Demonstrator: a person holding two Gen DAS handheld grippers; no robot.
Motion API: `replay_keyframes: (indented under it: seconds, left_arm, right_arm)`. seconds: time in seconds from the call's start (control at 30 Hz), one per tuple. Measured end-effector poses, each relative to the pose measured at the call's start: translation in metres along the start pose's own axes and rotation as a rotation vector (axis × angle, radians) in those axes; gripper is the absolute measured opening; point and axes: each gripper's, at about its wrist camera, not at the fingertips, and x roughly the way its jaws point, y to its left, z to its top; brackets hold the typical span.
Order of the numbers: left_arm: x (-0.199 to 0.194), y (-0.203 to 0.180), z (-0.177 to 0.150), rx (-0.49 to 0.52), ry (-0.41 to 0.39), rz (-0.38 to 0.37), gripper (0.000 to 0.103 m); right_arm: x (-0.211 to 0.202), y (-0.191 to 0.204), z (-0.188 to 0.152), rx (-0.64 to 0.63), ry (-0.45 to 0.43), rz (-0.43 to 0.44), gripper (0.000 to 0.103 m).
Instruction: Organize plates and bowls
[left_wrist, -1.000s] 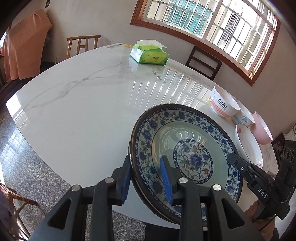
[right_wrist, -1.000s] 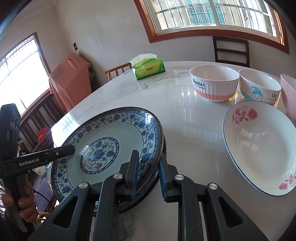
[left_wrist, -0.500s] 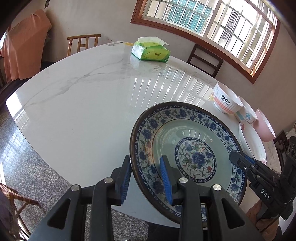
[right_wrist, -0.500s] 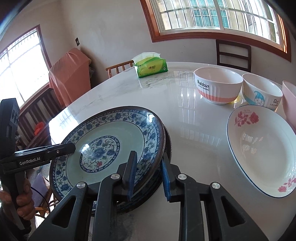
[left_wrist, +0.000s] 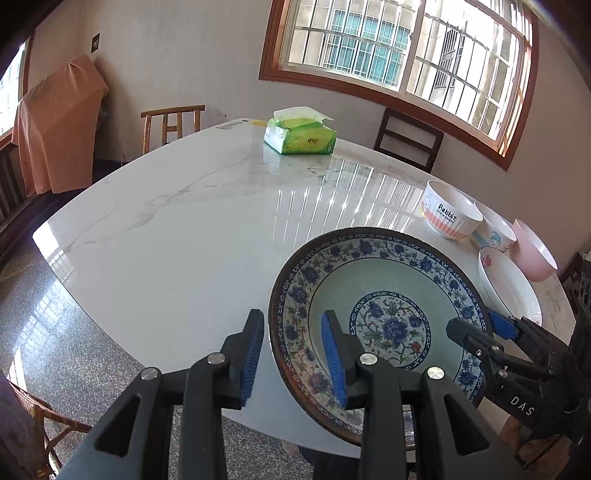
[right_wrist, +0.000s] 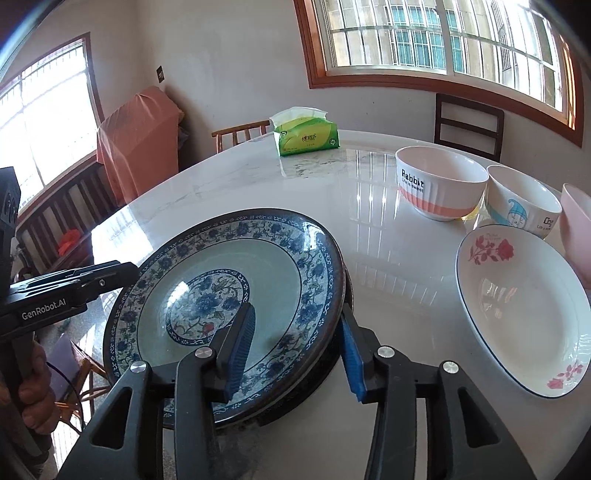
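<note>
Both grippers straddle opposite rims of the blue patterned plate (right_wrist: 236, 280), which sits near the desk (left_wrist: 184, 236) edge. The left gripper (left_wrist: 291, 358) and right gripper (right_wrist: 295, 347) have their jaws spread, not clamped, probably because the plate is already set down; the white rose plate (right_wrist: 517, 317) lies beside it.

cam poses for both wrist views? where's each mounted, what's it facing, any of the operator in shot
Left wrist: rides the left gripper, looking across the table to the window; its open jaws straddle the blue floral plate; right gripper at right.
Right wrist: rides the right gripper, open across the plate's opposite rim, facing the bowls; left gripper and the person's hand at left.
Shared: plate, tissue pack, Rabbit bowl, rose plate.
</note>
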Motion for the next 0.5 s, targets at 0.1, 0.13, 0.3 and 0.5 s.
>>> replay_keyframes:
  seconds: [0.1,0.13,0.3,0.5]
  left_arm:
    - [0.000,-0.001,-0.003,0.003,0.009,0.001,0.033]
    - [0.001,-0.001,-0.005,-0.001,0.014,-0.001,0.033]
    - [-0.002,-0.002,-0.009,-0.022,0.032,-0.039,0.033]
    - [-0.014,-0.037,-0.011,0.043,0.048,-0.129,0.033]
  right_arm:
    - [-0.006,-0.001,0.000,0.008,-0.041,-0.024,0.076]
    - [-0.006,-0.002,0.000,0.012,-0.038,-0.022,0.077]
    - [-0.013,-0.011,-0.001,0.066,-0.083,-0.021,0.077]
    - [-0.039,-0.026,-0.013,0.140,-0.180,0.010,0.077]
